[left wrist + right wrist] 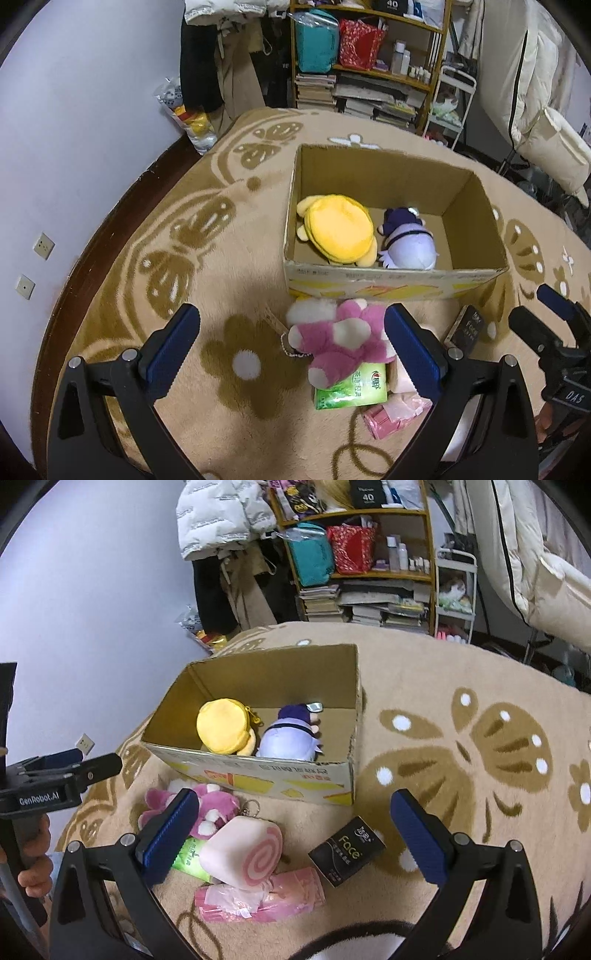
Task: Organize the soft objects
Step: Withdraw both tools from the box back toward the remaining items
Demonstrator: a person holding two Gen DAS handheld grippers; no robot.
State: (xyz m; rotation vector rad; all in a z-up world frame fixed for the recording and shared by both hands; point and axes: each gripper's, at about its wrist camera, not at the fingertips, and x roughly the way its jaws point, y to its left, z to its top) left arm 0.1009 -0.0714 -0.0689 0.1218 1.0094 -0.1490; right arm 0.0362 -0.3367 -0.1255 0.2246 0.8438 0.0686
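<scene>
Below, both claws gape empty: left claw [291, 354], right claw [295, 838]; pink plush [340, 339] long axis toward box [391, 277].

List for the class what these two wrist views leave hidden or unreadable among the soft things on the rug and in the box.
- Swirl-roll plush: in the left wrist view, almost wholly behind a gripper finger.
- Green tissue pack: partly under the pink plush; its print is too small to read.
- Yellow plush and purple plush: faces turned away.
- Cardboard box: near inner floor hidden by its front wall.
</scene>
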